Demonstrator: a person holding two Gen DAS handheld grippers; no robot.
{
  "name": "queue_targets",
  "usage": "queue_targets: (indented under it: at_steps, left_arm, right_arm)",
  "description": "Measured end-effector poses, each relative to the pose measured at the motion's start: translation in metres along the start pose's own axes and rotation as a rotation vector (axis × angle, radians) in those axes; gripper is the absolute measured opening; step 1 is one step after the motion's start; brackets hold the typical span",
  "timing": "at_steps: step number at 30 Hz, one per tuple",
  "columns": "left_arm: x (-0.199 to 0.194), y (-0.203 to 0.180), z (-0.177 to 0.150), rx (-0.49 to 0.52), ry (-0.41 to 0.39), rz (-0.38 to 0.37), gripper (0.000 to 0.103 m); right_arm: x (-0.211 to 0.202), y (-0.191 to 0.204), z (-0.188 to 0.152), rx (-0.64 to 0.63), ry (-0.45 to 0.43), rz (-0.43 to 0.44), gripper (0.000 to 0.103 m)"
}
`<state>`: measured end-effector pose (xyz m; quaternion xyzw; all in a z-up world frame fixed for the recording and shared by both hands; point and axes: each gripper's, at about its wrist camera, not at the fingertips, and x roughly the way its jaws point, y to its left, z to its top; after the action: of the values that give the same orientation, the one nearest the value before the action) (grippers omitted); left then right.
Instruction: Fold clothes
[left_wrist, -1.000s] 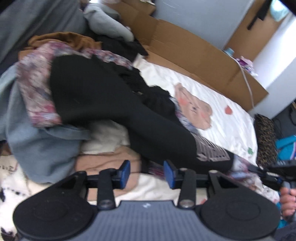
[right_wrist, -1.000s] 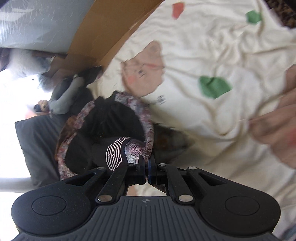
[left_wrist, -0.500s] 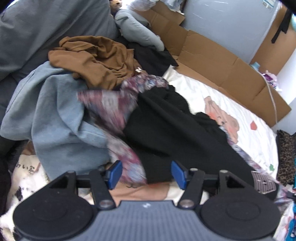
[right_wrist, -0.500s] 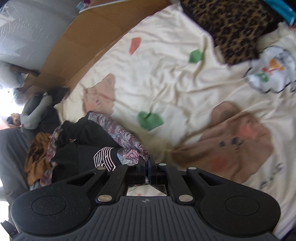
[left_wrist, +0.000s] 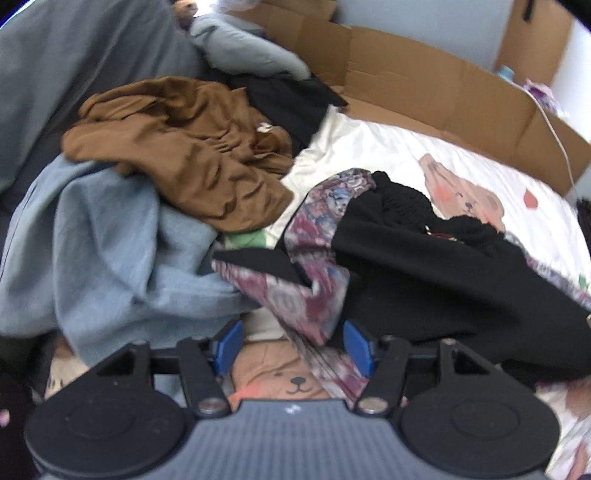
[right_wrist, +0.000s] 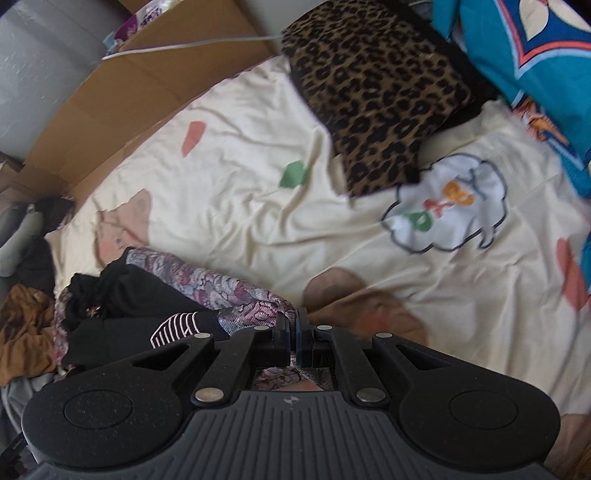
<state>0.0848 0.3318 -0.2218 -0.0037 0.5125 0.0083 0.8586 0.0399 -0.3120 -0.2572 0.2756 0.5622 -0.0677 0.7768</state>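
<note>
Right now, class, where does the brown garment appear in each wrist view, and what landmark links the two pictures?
Left wrist view: brown garment, upper left, atop the pile.
Right wrist view: brown garment, far left edge, partly cut off.
Shared landmark: the black and floral garment, beside it in both.

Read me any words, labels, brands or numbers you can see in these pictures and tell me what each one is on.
No text reads clearly.
White striped print on the black garment: letter-like, too distorted to read.
Coloured shapes in the white cloud patch on the bedsheet: blurred, unreadable.
Small white mark on each hand-held gripper body: a logo, no words.
</note>
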Motion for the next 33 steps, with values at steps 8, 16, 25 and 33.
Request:
queue_targets:
  at_steps: [8,16,25,33]
  left_arm:
    - [0.035,-0.029,0.001,0.088,0.022,-0.072,0.070]
    - [0.082,-0.056,-0.030,0.086,0.135,-0.144,0.073]
    - [0.092,-0.038,-0.055,-0.044,0.194,-0.232,0.002]
    - [0.025,-0.007,-0.043,-0.106,0.134,-0.299,0.002]
  right_arm:
    - [-0.006,-0.012,0.018,-0.022,-0.027,-0.088,0.000]
    - [-0.010,-0.027,0.028,-0.035,-0.034,-0.171,0.000]
    - [-0.005,-0.037,0.023,-0.032,-0.015,-0.223,0.000]
    - [-0.012,-0.042,0.021,-0.039,-0.019,-0.257,0.000]
